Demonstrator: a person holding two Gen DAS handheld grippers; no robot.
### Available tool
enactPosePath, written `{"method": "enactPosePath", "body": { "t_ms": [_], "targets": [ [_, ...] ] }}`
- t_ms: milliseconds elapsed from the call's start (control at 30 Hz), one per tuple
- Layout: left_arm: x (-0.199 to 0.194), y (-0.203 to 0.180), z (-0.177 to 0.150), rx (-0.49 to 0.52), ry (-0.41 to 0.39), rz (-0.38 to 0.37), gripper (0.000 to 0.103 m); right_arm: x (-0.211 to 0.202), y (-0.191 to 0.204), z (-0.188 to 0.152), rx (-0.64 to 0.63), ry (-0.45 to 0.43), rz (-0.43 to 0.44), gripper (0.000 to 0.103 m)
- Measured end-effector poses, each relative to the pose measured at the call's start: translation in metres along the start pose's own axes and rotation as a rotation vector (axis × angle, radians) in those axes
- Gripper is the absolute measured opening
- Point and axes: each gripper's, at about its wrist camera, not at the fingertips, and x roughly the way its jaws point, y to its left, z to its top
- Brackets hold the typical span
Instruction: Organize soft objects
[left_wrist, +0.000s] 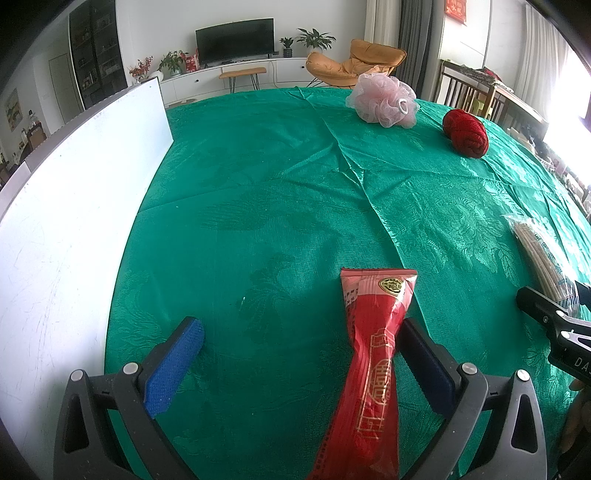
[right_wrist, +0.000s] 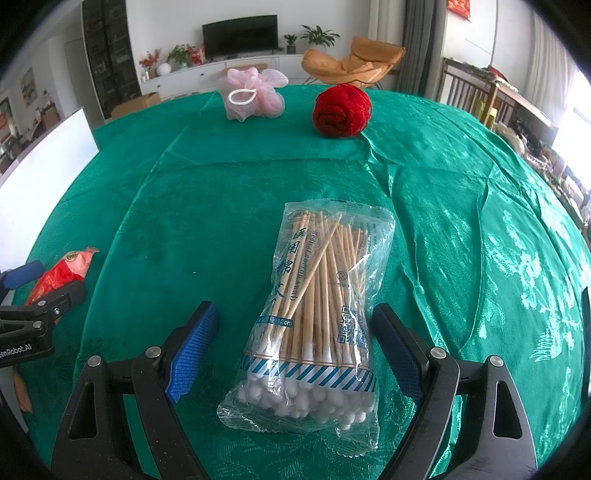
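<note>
right gripper (right_wrist: 293, 341) spread wide, empty, straddling cotton swab bag (right_wrist: 314, 317) on green cloth (right_wrist: 461, 221). light, crinkly, slippery film; pinch the narrow waist. left gripper (left_wrist: 301, 345) wide too, red packet (left_wrist: 369, 354) unclamped.

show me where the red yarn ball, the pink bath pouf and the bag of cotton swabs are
red yarn ball (right_wrist: 341, 110), right wrist view, middle of the ball
pink bath pouf (right_wrist: 255, 96), right wrist view, mesh body
bag of cotton swabs (right_wrist: 317, 295), right wrist view, bag's middle
</note>
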Motion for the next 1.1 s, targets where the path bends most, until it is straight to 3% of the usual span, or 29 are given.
{"method": "enactPosePath", "body": {
  "t_ms": [700, 833, 1000, 1033, 1067, 1100],
  "targets": [
    [0.000, -0.001, 0.001, 0.002, 0.009, 0.003, 0.103, 0.000, 0.000, -0.001, 0.001, 0.003, 0.011, 0.090],
    [0.004, 0.003, 0.009, 0.073, 0.120, -0.047, 0.103, 0.003, -0.001, 0.005, -0.041, 0.074, 0.051, 0.091],
    [0.009, -0.002, 0.020, 0.102, 0.287, -0.041, 0.103, 0.014, -0.008, 0.031, -0.046, 0.283, 0.119, 0.090],
    [0.007, -0.006, 0.020, 0.121, 0.291, -0.044, 0.100, 0.015, -0.012, 0.035, -0.026, 0.305, 0.139, 0.087],
    [0.002, -0.011, 0.019, 0.151, 0.265, -0.053, 0.083, 0.014, -0.016, 0.038, -0.004, 0.307, 0.153, 0.080],
    [-0.004, -0.016, 0.016, 0.181, 0.228, -0.081, 0.070, 0.012, -0.020, 0.039, 0.015, 0.307, 0.154, 0.049]
  ]
}}
